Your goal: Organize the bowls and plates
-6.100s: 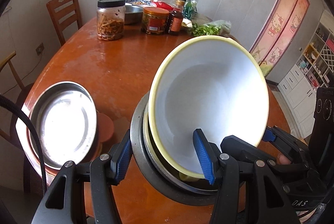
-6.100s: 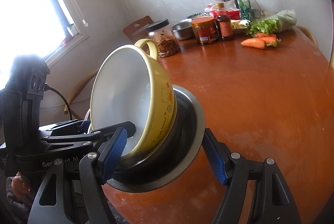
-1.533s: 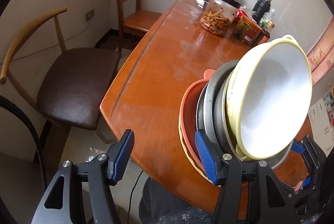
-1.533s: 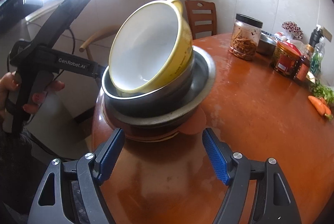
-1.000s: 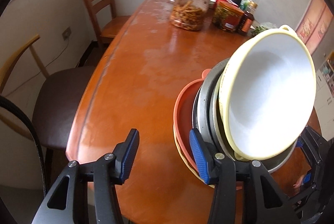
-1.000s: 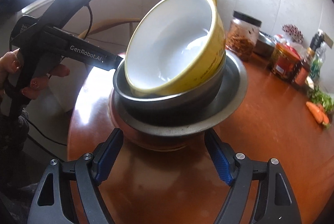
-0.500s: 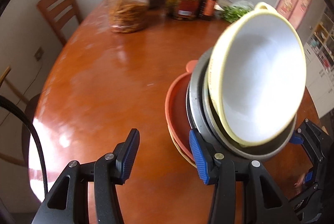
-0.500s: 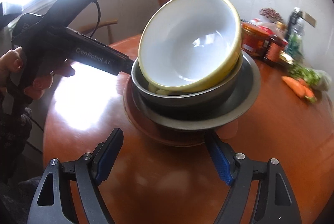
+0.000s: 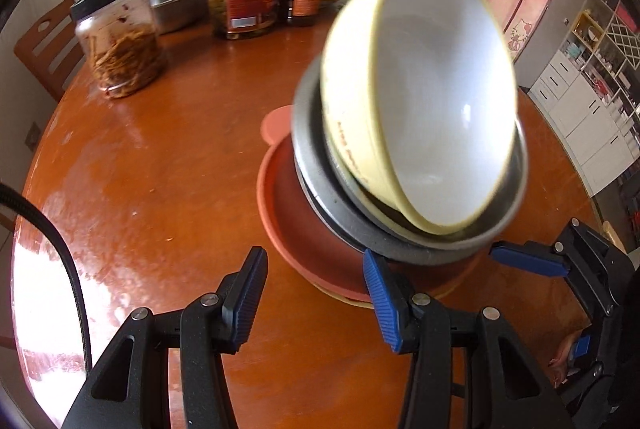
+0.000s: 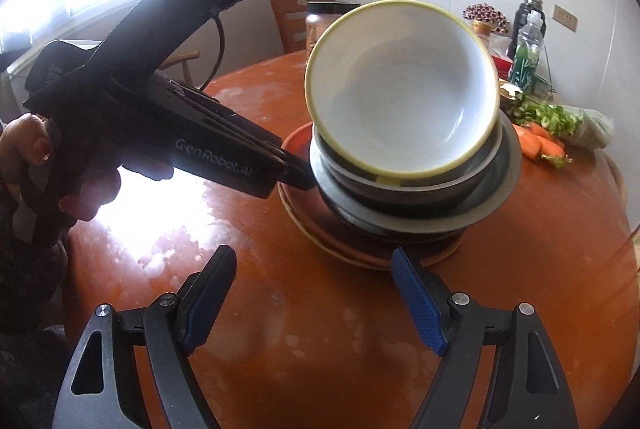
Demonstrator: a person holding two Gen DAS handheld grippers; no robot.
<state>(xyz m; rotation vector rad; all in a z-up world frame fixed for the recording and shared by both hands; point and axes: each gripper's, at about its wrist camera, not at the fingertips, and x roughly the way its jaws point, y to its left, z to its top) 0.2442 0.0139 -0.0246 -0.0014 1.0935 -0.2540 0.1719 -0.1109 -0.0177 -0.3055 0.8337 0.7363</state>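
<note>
Yellow outside and white within, the handled bowl tops a stack: it sits tipped in a steel bowl, which sits on a steel plate, which sits on an orange plate with a pale yellow rim showing beneath. The whole stack is over the middle of the wooden surface, near the person and well apart from the jars and bottles at the far edge; whether its base rests flat on the wood or is raised a little cannot be told. The relation that matters is sideways. The stack lies between the two grippers, not inside either one. The left gripper stands partly open with only bare wood in its gap, and the stack is to the right of that gap, its near left rim against the outer side of the right finger. The right gripper stands wider, also holding nothing; the stack lies just ahead of it and to the right, over its right finger. From the left the other tool's tip touches the stack's left side, so both are equally near. The top bowl leans toward the near right, so any coming shove probably needs even pressure from both sides.
</note>
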